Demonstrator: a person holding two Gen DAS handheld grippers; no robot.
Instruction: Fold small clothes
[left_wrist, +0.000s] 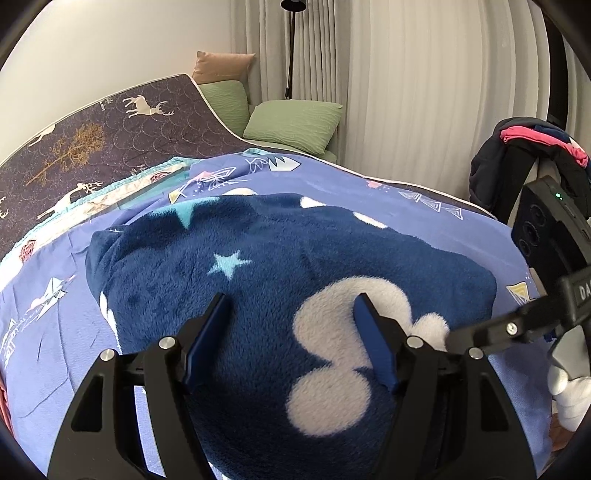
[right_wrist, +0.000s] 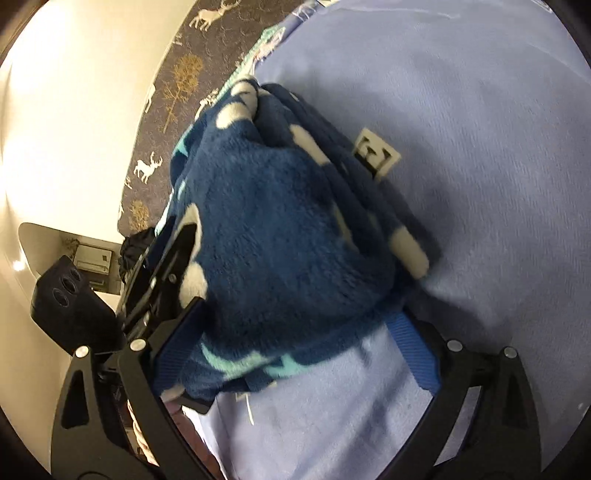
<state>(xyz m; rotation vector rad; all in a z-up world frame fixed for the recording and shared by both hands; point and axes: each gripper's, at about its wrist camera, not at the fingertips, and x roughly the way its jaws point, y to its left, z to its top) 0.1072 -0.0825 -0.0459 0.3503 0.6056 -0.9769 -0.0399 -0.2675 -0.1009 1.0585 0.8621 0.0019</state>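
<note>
Left gripper (left_wrist: 291, 306): jaws parted, nothing between the pads, poised over the navy fleece garment (left_wrist: 258, 266). Right gripper (right_wrist: 295, 332): jaws spread wide; the garment's bunched edge lies between the fingers, pads not seen pressing it. Garment: dark blue pile, white patches, pale star, lying folded on a lavender printed sheet (left_wrist: 424, 192). Beyond: dark deer-patterned quilt (left_wrist: 110, 125), green cushions (left_wrist: 295, 122), floor lamp (left_wrist: 291, 48), curtains (left_wrist: 424, 74), clothes heaped on a chair (left_wrist: 517, 155).
</note>
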